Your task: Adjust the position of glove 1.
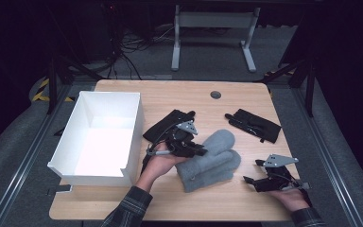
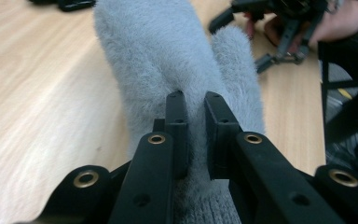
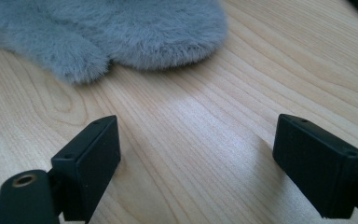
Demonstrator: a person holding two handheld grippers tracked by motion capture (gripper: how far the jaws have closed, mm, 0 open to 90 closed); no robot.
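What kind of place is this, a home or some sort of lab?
Most likely a lab or recording workspace, not a home. A wooden table stands among dark surroundings, loose cables trail across the grey floor behind it, and metal rails run beside it. Grey mittens and a white box look staged.

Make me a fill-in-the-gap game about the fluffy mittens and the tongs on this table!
1. The left tongs are pinching a fluffy ____ mitten.
2. The right tongs stand ____ over the bare wooden table.
3. The tall white open box sits at the table's ____ side.
4. Black gloves lie ____ the grey mittens.

Missing words: grey; open; left; behind
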